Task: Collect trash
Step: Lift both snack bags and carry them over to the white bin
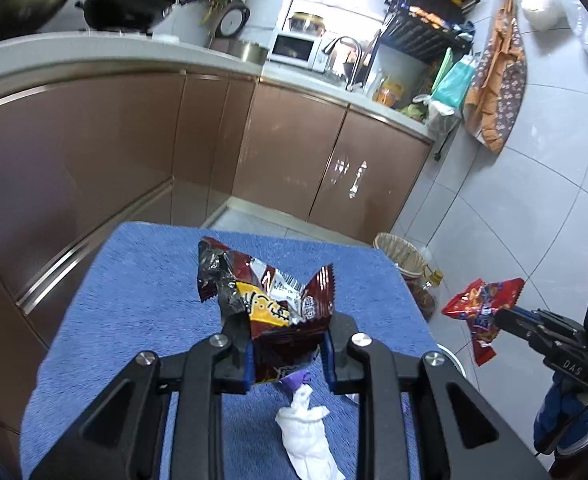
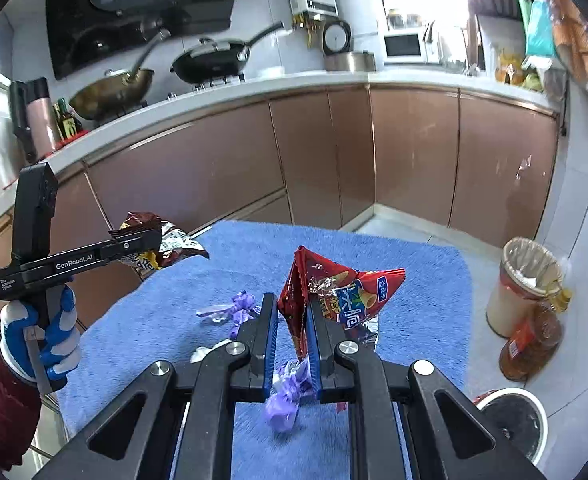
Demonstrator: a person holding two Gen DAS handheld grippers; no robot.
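1. Left gripper [image 1: 290, 344]: jaws part-closed, clamped on a crumpled dark-brown foil snack wrapper w/ yellow print [image 1: 270, 296], held up above the blue fuzzy towel-covered table [image 1: 142, 280].
2. Right gripper [image 2: 292, 332]: jaws nearly closed, pinching a red foil chip bag w/ blue label [image 2: 334, 292], lifted off the table.
3. On the towel: white crumpled tissue [image 1: 306, 436] near the left gripper; purple crinkled candy wrappers [image 2: 282, 400] below the right one, more at [image 2: 234, 308].
4. Lined wicker-look trash bin [image 2: 522, 284] on the floor, right of the table, beside an amber oil bottle [image 2: 534, 340].
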